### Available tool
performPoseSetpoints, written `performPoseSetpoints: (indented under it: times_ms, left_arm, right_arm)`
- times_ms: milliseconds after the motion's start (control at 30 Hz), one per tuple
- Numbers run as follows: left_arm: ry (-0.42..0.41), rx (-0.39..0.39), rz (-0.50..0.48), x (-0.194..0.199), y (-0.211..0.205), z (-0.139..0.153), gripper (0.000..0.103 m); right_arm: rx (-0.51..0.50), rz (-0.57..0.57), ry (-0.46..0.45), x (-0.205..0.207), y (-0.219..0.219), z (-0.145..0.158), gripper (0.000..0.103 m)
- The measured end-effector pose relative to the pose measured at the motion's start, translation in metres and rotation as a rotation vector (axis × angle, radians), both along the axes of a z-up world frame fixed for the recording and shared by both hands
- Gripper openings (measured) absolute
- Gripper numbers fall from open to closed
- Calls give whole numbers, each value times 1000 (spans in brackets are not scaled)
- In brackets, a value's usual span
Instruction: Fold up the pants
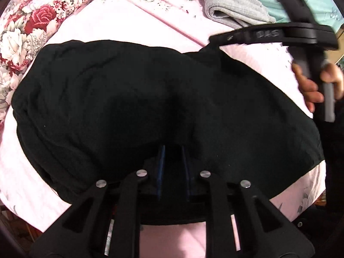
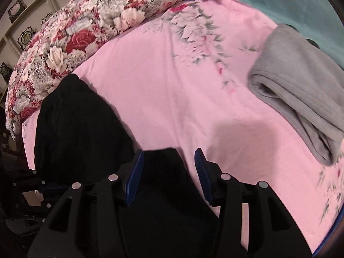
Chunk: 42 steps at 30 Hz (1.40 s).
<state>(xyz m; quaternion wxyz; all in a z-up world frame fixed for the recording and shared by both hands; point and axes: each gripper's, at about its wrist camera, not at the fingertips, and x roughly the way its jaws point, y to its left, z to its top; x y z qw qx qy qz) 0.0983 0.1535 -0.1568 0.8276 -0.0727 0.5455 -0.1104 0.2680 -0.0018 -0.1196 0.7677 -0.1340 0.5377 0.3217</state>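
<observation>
black knit, soft and limp: the pants (image 1: 129, 99) lie in a folded, rumpled heap on the pink bed sheet (image 1: 129, 21), filling the middle of the left wrist view and sitting from 8 to 6 o'clock in the right wrist view. i judge them light and floppy, with no stiffness to hold a crease, and likely to slump wherever they go unsupported. best taken at a doubled edge or corner, where the layers give the pads some bite, rather than mid-panel.

left tool (image 1: 173, 148) has its blue pads close together at the near edge of the cloth; dark on dark, i cannot tell whether they pinch it. right tool (image 2: 169, 167) stands apart, a flap of black cloth lying between the pads without being pressed. a hand (image 1: 311, 86) grips that tool's handle at 3 o'clock in the left view.

count: one black pants, one folded grey garment (image 2: 301, 90) at 2 o'clock, one floral quilt (image 2: 86, 32) at 10 o'clock, two tools.
</observation>
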Motion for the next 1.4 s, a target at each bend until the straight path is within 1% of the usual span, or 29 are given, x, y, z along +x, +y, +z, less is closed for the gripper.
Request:
performPoseSetpoints:
  times_ms: [33, 100, 200, 267, 300, 333, 367, 400, 433, 500, 567, 633, 667, 733, 800, 867, 967, 1000, 1033, 1067, 1100, 1133, 1167, 1200, 1233, 1267, 1333, 1367, 1400]
  left_arm:
    - [0, -15, -4, 0, 0, 0, 16]
    - [-2, -33, -13, 1, 3, -1, 16]
    - [-9, -38, -20, 1, 1, 0, 16]
    - [-14, -39, -21, -2, 0, -1, 16]
    - [-16, -40, -21, -2, 0, 0, 16]
    - [-16, -43, -20, -2, 0, -1, 16]
    - [-15, -45, -18, -3, 1, -1, 16]
    - [-15, -45, -19, -6, 5, 0, 16]
    - [-13, -43, -19, -6, 5, 0, 16]
    - [-15, -34, -21, -7, 5, 0, 16]
    - [-14, -22, -23, -4, 1, 0, 16]
    - [-10, -14, -22, -3, -1, -1, 16]
    - [-6, -14, -20, -1, -1, -2, 16]
    - [-10, -13, -22, -1, -2, 0, 16]
    - [-3, -4, -23, 0, -4, 3, 16]
    - [6, -4, -29, 3, -5, 8, 16]
    - [-32, -25, -38, 10, -8, 28, 17]
    - [-48, -31, -40, 14, -10, 36, 24]
    - [-63, -50, -44, 26, -16, 46, 30]
    - [-67, -66, -52, 36, -21, 49, 41]
    - [-64, -74, -57, 45, -27, 50, 41]
    - [-42, -90, -65, 63, -38, 47, 41]
    - [-18, -105, -83, 79, -49, 42, 34]
    - [9, -123, -108, 96, -61, 34, 14]
    - [31, -124, -128, 108, -73, 27, 8]
    - [47, -110, -136, 117, -81, 20, 5]
    - [79, -37, -134, 136, -98, 0, 1]
    - [79, -14, -129, 143, -104, -7, 2]
    - [70, -12, -129, 146, -105, -9, 2]
  right_arm:
    - [-12, 6, 22, -11, 0, 2, 49]
    - [-26, 0, 48, -15, -6, -4, 49]
    - [-31, 3, 61, -21, -11, -11, 49]
    - [-27, 18, 86, -27, -10, -16, 36]
    - [-30, 29, 78, -33, -8, -16, 31]
    - [-36, 44, 55, -38, -6, -16, 13]
    - [-51, 54, 11, -45, -4, -13, 8]
    - [-64, 29, -44, -49, -4, -8, 7]
    - [-58, -8, -74, -49, -7, -1, 7]
    - [-37, -55, -104, -47, -11, 12, 6]
    - [-54, -67, -100, -42, -7, 12, 6]
    - [-100, -74, -51, -31, -2, -12, 6]
    - [-97, -78, -42, -28, 0, -19, 7]
    - [-73, -58, -62, -27, -1, -19, 9]
    - [-61, -43, -42, -25, -5, -14, 20]
    - [-61, -82, -23, -22, -18, -5, 31]
    - [-17, -160, -64, -30, -50, 27, 42]
    - [1, -192, -98, -39, -64, 45, 45]
    - [8, -210, -108, -45, -71, 51, 51]
    - [23, -245, -111, -59, -87, 63, 52]
    - [37, -256, -101, -66, -92, 66, 52]
    - [68, -264, -76, -83, -105, 69, 52]
    - [85, -266, -62, -96, -112, 68, 50]
    - [98, -264, -50, -114, -119, 66, 46]
    - [101, -256, -38, -134, -123, 62, 27]
    - [97, -250, -26, -149, -120, 56, 13]
    - [104, -246, 10, -182, -120, 43, 10]
    - [109, -242, 15, -193, -120, 41, 10]
    - [116, -238, 17, -204, -119, 37, 10]
